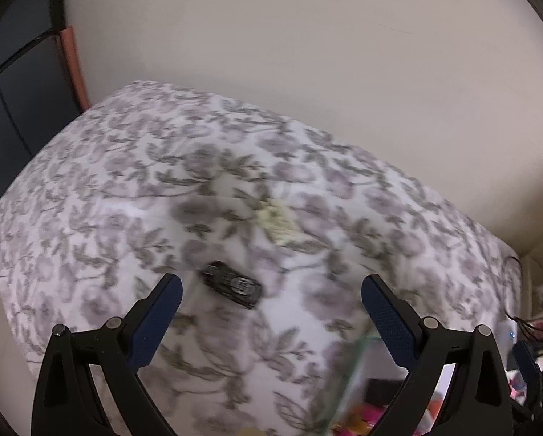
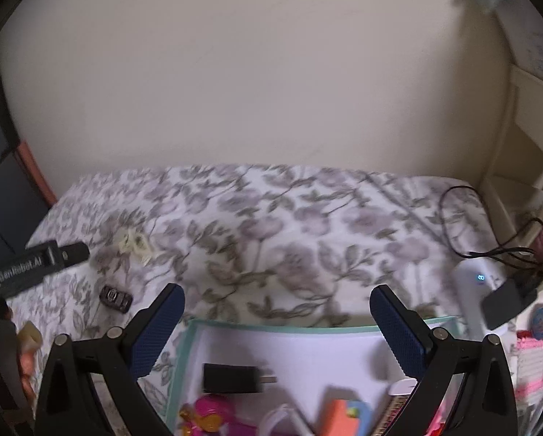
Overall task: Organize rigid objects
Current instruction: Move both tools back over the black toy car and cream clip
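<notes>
Black and glossy, the toy car (image 1: 232,284) lies on the floral bedspread (image 1: 126,181) just ahead of the left gripper (image 1: 271,290), a little left of the midline between its blue-padded fingers (image 1: 160,318); its long axis runs slantwise, from upper left to lower right, so the gripper would probably need a turn of the wrist to close across its narrow sides; the jaws stand wide apart with nothing between them; a pale cream toy (image 1: 278,223), blurred beyond naming, rests farther off on the bed; a corner of the clear-walled storage box (image 1: 358,363) shows at the lower right, close to the right-hand finger.

Seen from the right wrist, the same toy car (image 2: 116,298) sits well to the left of the right gripper (image 2: 276,312), outside its span, with the left gripper (image 2: 40,259) reaching in above it; the left hand is plainly the nearer one, and I judge the pick to be its job; the right gripper is spread wide and empty, hovering over the mint-rimmed storage box (image 2: 271,327), which already holds a black charger plug (image 2: 235,378), a pink toy (image 2: 206,418) and an orange piece (image 2: 340,414); the cream toy (image 2: 135,245) lies beyond the car; a white power bank (image 2: 478,290) and a black cable (image 2: 464,225) lie at the right.
</notes>
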Tool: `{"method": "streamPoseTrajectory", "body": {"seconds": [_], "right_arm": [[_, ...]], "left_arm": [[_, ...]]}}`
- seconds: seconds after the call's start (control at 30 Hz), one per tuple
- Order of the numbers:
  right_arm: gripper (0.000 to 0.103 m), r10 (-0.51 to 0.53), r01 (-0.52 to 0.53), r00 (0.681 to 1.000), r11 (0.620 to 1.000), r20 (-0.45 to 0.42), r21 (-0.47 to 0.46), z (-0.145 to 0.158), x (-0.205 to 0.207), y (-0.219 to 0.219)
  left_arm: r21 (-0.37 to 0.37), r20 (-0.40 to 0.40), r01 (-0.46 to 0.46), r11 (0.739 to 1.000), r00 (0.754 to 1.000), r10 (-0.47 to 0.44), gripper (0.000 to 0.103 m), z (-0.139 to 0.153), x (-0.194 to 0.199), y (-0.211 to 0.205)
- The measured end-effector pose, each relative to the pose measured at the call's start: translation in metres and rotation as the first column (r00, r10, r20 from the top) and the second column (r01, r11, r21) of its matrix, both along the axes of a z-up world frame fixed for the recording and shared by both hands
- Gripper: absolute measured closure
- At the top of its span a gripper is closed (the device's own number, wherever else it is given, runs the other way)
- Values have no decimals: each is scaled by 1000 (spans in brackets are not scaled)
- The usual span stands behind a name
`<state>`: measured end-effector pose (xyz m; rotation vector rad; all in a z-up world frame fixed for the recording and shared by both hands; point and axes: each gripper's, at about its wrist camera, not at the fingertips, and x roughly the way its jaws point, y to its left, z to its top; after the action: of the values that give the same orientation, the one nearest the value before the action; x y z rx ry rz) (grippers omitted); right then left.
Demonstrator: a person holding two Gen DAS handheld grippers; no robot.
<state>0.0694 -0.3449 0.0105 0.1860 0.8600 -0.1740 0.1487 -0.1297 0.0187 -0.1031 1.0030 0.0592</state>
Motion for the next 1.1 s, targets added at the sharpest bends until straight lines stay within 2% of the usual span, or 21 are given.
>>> {"method": "streamPoseTrajectory", "body": {"seconds": [0.17, 0.5, 0.67, 0.77, 0.97, 1.1], "right_arm": [[0, 72, -74, 996, 997, -53, -36, -12, 12, 33], [0, 173, -173, 980, 985, -94, 6, -28, 34, 98], [0, 209, -206, 970, 978, -126, 32, -40, 43, 121], [0, 204, -197, 969, 978, -138, 64, -49, 48, 127], [0, 178, -168, 970, 983, -165, 73, -63, 57, 127], [0, 136, -117, 978, 985, -157, 127, -66, 63, 116]], "left_arm": [[22, -1, -66, 998, 998, 66, 4, 0, 7, 34], [60, 7, -155, 986, 988, 155, 4, 1, 18, 87], [19, -23, -158, 987, 987, 158, 4, -7, 26, 106], [-7, -47, -174, 985, 984, 174, 4, -14, 31, 116], [-6, -49, -185, 983, 982, 184, 4, -24, 38, 134], [-14, -67, -180, 984, 982, 179, 4, -34, 44, 143]]}}
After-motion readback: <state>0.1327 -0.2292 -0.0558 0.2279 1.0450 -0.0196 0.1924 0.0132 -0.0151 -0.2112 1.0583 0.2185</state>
